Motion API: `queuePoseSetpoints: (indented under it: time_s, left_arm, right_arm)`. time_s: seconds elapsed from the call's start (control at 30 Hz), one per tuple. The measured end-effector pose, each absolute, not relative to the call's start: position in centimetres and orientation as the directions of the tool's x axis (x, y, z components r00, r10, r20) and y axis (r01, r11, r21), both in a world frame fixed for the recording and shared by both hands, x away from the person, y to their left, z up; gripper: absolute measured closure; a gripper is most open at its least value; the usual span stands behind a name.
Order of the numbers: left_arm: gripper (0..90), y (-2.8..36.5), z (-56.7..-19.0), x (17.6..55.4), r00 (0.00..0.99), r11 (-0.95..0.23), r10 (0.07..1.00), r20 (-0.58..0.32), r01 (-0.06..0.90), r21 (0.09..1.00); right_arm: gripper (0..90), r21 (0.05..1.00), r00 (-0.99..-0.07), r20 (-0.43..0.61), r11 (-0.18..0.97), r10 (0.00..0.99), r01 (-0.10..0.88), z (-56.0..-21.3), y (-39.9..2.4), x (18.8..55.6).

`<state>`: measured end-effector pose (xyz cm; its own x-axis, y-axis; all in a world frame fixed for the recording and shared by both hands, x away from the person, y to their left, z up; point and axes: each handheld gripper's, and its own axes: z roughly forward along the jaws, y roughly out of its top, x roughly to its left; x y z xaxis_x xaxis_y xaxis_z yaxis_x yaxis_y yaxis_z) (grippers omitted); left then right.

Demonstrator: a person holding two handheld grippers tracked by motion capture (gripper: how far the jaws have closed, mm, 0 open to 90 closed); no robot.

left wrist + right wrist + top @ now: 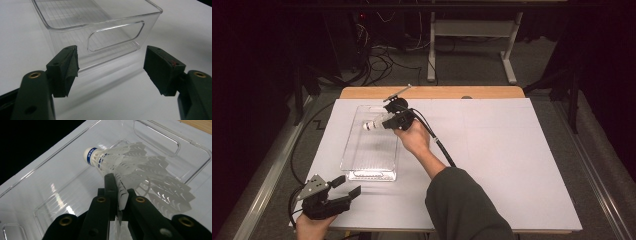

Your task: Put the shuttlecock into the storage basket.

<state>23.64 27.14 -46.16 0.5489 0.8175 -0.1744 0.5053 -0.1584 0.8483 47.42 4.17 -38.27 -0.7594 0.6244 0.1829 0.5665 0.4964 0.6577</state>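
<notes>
A white plastic shuttlecock (pixel 130 167) hangs above the clear plastic bin (pixel 357 155), its skirt pinched between the closed jaws of the right gripper (pixel 384 121), cork tip pointing across the bin's far end. Near the bin's closer end wall, the left gripper (pixel 349 186) rests on the white table cover (pixel 512 165), its jaws spread apart around nothing.

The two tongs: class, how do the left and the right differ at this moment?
The left tongs stand wide open and hold nothing; the right tongs are shut on the shuttlecock. The left rest near the table's near edge, outside the clear bin; the right hover over it. Both have black jaws.
</notes>
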Motion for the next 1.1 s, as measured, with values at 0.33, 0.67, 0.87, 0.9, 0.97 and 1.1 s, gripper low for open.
queuePoseSetpoints:
  time_s: [0.33, 0.67, 0.87, 0.9, 0.97, 1.1]
  left_arm:
    - [29.2, 27.1, -46.1, 23.6, 0.551, -0.161, 0.817, -0.172, 0.503, 0.849]
    - [29.2, 27.0, -46.1, 23.6, 0.554, -0.162, 0.814, -0.172, 0.502, 0.85]
    - [29.1, 27.0, -46.1, 23.6, 0.558, -0.166, 0.811, -0.172, 0.502, 0.849]
    - [29.1, 27.0, -46.1, 23.6, 0.558, -0.165, 0.811, -0.172, 0.502, 0.849]
    - [29.1, 27.0, -46.1, 23.6, 0.558, -0.165, 0.812, -0.172, 0.501, 0.85]
    - [29.1, 27.1, -46.1, 23.6, 0.559, -0.165, 0.811, -0.171, 0.501, 0.85]
  right_arm:
    - [89.7, 0.64, -0.749, 0.181, 0.502, 0.637, 0.581, -38.8, 5.2, 48.0]
    - [89.6, 0.623, -0.736, 0.162, 0.51, 0.657, 0.593, -39.6, 5.7, 48.6]
    - [89.5, 0.608, -0.735, 0.152, 0.524, 0.661, 0.597, -39.9, 6.4, 48.9]
    - [89.4, 0.606, -0.732, 0.156, 0.521, 0.663, 0.601, -39.9, 6.5, 48.9]
    - [89.4, 0.603, -0.738, 0.149, 0.532, 0.658, 0.595, -40.1, 6.8, 49.0]
    - [89.3, 0.592, -0.732, 0.15, 0.533, 0.665, 0.605, -40.4, 7.3, 49.1]
